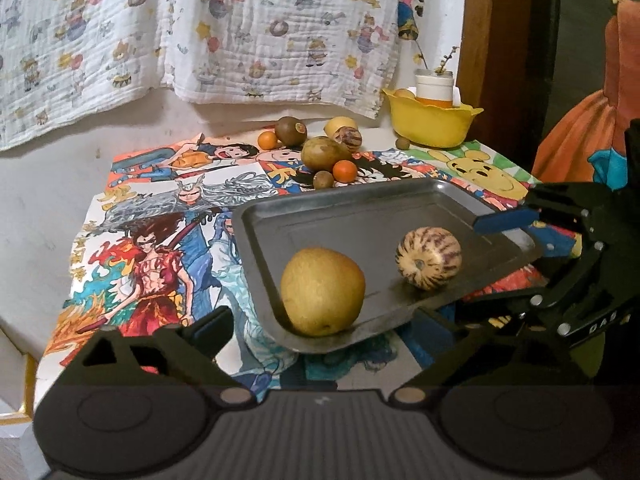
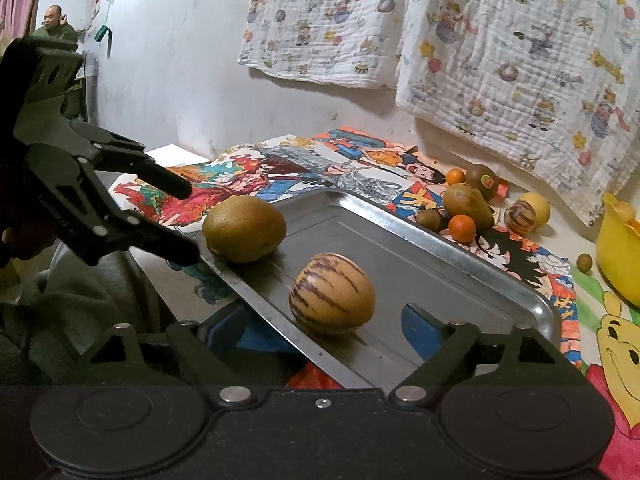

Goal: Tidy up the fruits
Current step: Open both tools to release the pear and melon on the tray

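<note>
Two fruits on tilted tray (image 1: pixel 400 216) above cartoon-print tablecloth (image 1: pixel 160 248), seemingly lifted.

Brown pear (image 1: pixel 322 291) and striped melon (image 1: pixel 428 258) loose on tilted metal tray (image 1: pixel 360 216).

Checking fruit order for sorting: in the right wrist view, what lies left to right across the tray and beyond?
Brown pear → striped melon → small orange → second striped fruit → yellow bowl.

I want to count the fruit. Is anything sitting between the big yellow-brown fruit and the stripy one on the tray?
No. Between the yellow-brown fruit and striped fruit is bare metal tray, in both wrist views.
</note>
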